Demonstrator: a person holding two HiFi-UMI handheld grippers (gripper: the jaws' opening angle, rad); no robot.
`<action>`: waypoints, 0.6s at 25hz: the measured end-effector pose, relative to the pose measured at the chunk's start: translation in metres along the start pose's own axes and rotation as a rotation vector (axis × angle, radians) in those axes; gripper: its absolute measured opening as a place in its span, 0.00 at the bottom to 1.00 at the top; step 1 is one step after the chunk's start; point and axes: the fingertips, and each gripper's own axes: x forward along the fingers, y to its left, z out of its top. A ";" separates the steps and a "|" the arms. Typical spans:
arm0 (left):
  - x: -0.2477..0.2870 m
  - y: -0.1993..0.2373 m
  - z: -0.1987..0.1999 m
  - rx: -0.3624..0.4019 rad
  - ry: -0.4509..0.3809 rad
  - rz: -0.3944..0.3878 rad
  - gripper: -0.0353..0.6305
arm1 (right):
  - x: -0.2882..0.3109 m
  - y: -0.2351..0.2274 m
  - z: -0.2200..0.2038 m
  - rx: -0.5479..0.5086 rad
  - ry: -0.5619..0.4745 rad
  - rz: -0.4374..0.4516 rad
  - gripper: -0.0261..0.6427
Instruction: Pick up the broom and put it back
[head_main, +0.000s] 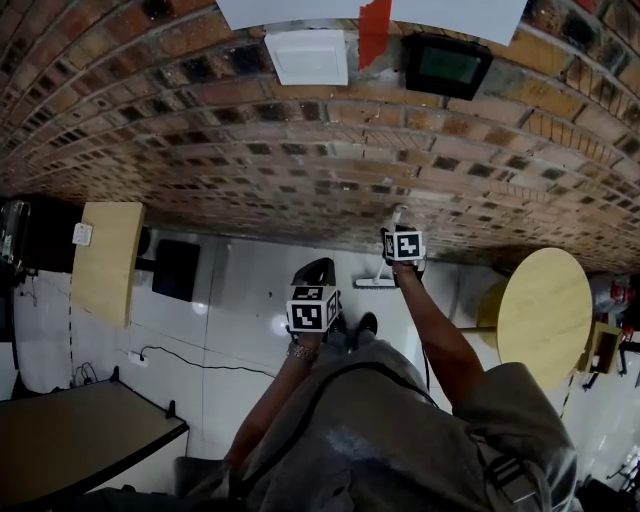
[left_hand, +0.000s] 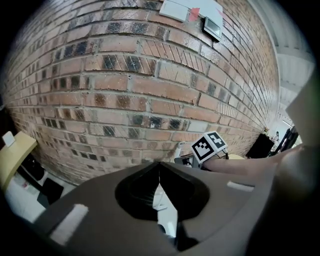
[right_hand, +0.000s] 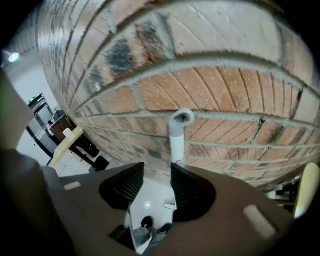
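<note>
Left claw (left_hand: 160, 164): nearest the body and set back from the brick wall (head_main: 250, 140). Jaw tips meet with nothing between them. Only white floor (head_main: 240, 300) shows through the gap behind the tips. It plays no part with the broom.

Right claw (right_hand: 157, 167): farther out, close up to the wall. Jaws stand wide and the pads are bare. Between them are only the floor and the person's shoes (right_hand: 152, 224) far below.

Broom (right_hand: 177, 142): pale handle upright against the wall, its looped top end resting on the brick. The shaft runs down just behind the tip of the right claw's right-hand jaw. Whether it touches that jaw cannot be determined.

Broom head (head_main: 375, 283): in the head view it lies on the floor at the foot of the wall, just beside the right claw.

Wall fittings: a white panel (head_main: 308, 56) and a dark-framed screen (head_main: 446, 65) sit higher up the wall, well apart from the broom.

Done (judgement): pick-up and return both look complete. The broom stands on its own lean against the wall and neither claw grips it.

Left to do (judgement): draw the right claw back from the wall without nudging the handle, then check that the broom holds its lean.

Risk (judgement): the handle is smooth and bears on rough brick at one end only, so a brush from the jaw could slide it sideways along the wall.
</note>
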 end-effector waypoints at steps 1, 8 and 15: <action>0.001 -0.002 -0.002 0.003 0.005 -0.008 0.00 | -0.011 0.011 0.000 -0.002 -0.026 0.020 0.25; -0.010 -0.035 0.001 0.079 -0.035 -0.121 0.00 | -0.102 0.122 -0.011 0.039 -0.126 0.226 0.04; -0.064 -0.043 -0.027 0.123 -0.072 -0.232 0.00 | -0.173 0.206 -0.051 -0.018 -0.183 0.190 0.03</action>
